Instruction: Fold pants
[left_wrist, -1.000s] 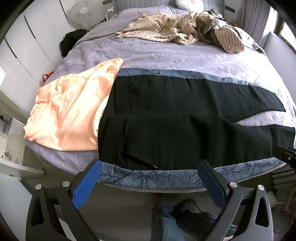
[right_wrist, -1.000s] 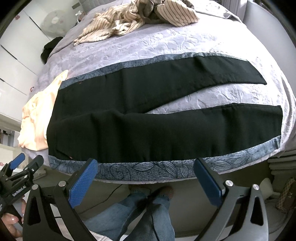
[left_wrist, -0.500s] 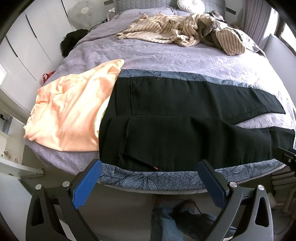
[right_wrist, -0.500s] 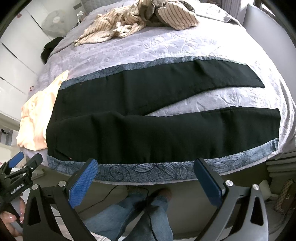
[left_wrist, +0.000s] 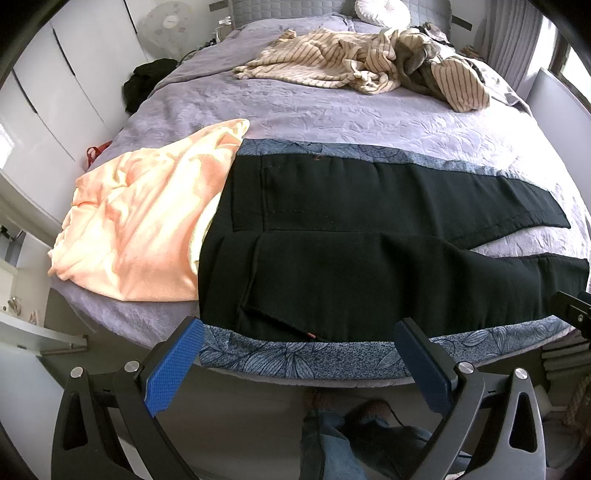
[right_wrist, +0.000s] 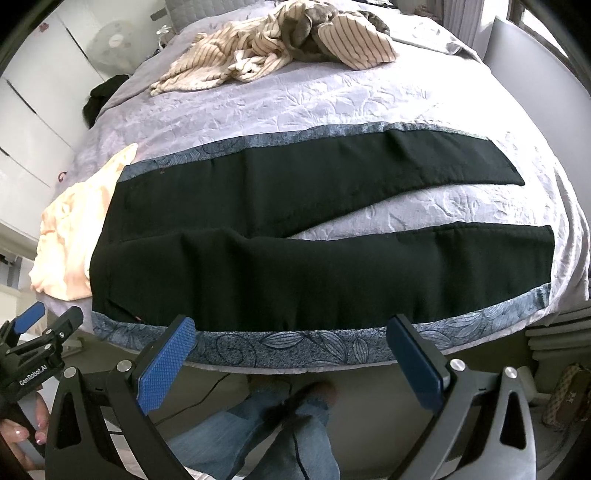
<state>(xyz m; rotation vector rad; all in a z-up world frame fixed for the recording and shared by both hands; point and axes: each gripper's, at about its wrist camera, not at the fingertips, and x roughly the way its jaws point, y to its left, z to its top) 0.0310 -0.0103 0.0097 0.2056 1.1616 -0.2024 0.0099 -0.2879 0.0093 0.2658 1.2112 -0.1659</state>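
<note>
Black pants (left_wrist: 351, 254) (right_wrist: 280, 258) lie spread flat across the near part of the bed, waistband to the left, both legs running right and parted in a V. My left gripper (left_wrist: 299, 336) hovers open just off the bed's front edge, near the waist end. My right gripper (right_wrist: 291, 332) is open too, held off the same edge by the middle of the near leg. Nothing is between either pair of blue pads. In the right wrist view the left gripper (right_wrist: 35, 332) shows at the lower left, with a hand below it.
The pants rest on a blue leaf-patterned cloth (left_wrist: 295, 356) (right_wrist: 295, 349) over a lilac bedspread (left_wrist: 332, 114). A peach garment (left_wrist: 147, 221) lies left of the waistband. Striped clothes (left_wrist: 351, 62) (right_wrist: 280, 48) are heaped at the far end. The person's jeans and shoes (right_wrist: 280, 417) stand below.
Both cameras have drifted slightly, so the bed sits a little lower in view. The pants have not moved and both grippers stay open.
</note>
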